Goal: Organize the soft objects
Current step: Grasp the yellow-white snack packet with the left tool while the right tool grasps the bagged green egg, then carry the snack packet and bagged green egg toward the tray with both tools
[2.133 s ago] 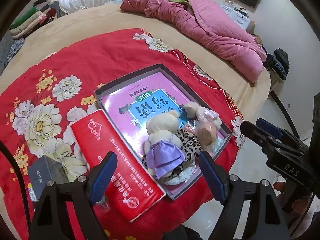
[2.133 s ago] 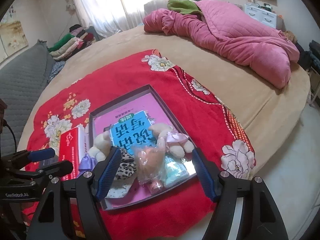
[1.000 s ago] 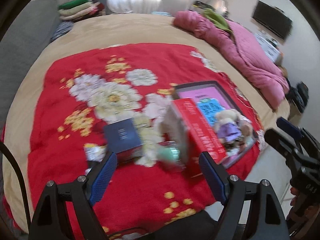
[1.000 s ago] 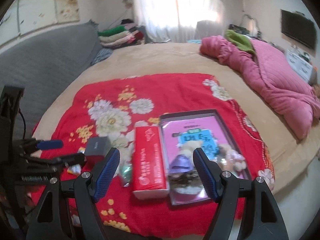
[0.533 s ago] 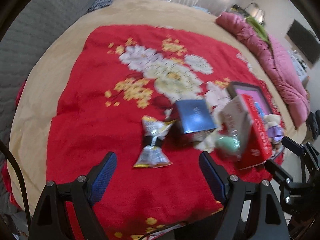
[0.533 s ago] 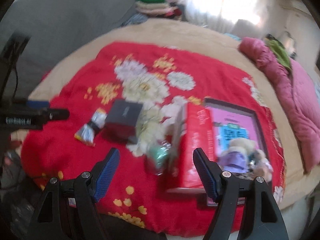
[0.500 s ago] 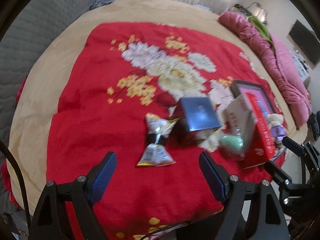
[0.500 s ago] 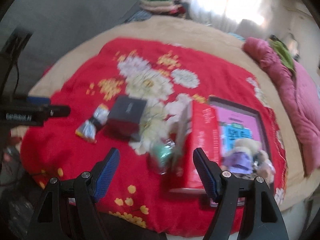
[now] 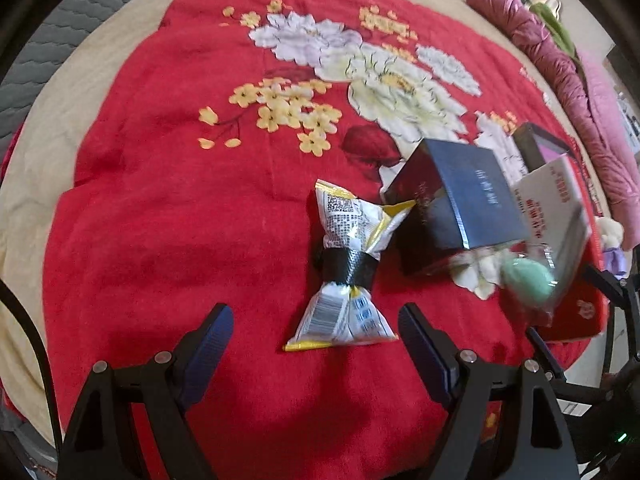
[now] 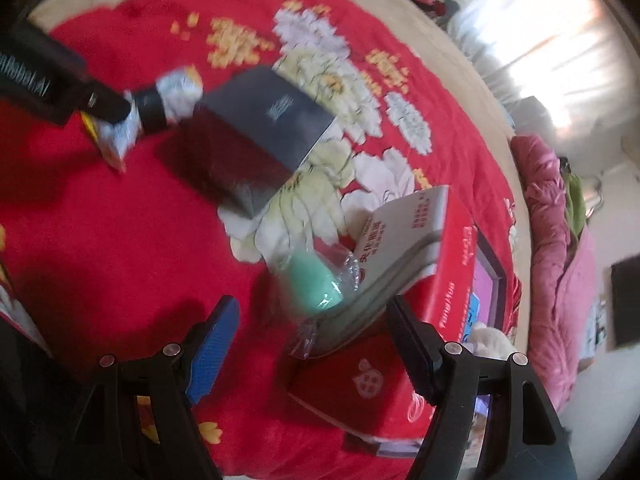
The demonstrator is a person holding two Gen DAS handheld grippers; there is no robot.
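A crumpled silver and yellow snack bag [image 9: 340,272] with a black band round its middle lies on the red flowered blanket [image 9: 160,220]. Its lower end sits between the fingertips of my left gripper [image 9: 316,340], which is open and clear of it. A soft green thing in a clear plastic bag [image 10: 316,280] leans against a red box [image 10: 420,264]. My right gripper [image 10: 312,340] hangs open just in front of it, pads apart from the plastic. Plush toys [image 10: 492,340] show at the tray's [image 10: 494,268] near end.
A dark blue box [image 9: 468,200] stands between the snack bag and the red box [image 9: 560,208]. A pink quilt [image 10: 560,220] lies at the far side of the bed. The blanket's left half [image 9: 140,160] holds only its flower print.
Both views have swung away from the tray of plush toys and dropped closer to the blanket. The left gripper now hangs over the snack bag, the right over the green thing.
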